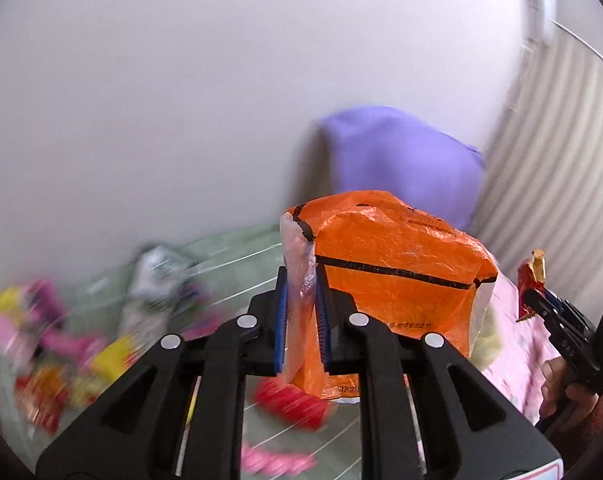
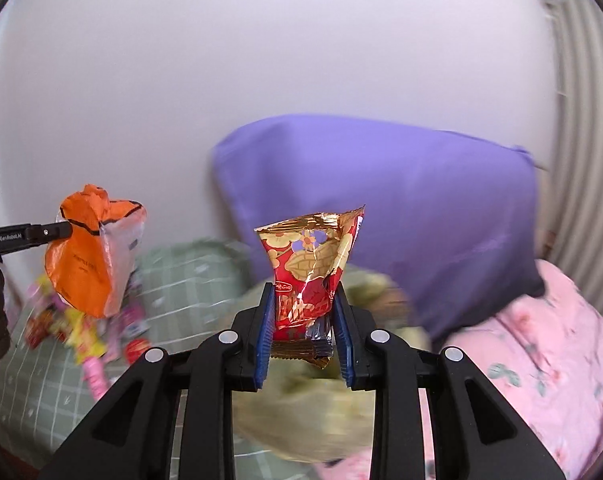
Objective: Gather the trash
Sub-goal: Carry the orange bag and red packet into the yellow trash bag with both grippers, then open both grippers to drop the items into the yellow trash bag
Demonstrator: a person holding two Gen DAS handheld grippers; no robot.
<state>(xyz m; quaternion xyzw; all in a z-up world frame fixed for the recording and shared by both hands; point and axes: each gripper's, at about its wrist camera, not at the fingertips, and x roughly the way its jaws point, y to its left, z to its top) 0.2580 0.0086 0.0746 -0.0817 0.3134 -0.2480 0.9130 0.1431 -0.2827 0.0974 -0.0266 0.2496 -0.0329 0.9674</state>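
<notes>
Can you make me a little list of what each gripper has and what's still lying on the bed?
left gripper: shut on the orange bag, lifted up
right gripper: shut on the red and gold wrapper
bed: green checked cover with colourful wrappers scattered on it
behind: purple pillow, white wall
right side: pink flowered blanket

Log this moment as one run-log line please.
left gripper: shut on orange bag | right gripper: shut on red snack wrapper | loose wrappers: on green bedding
</notes>
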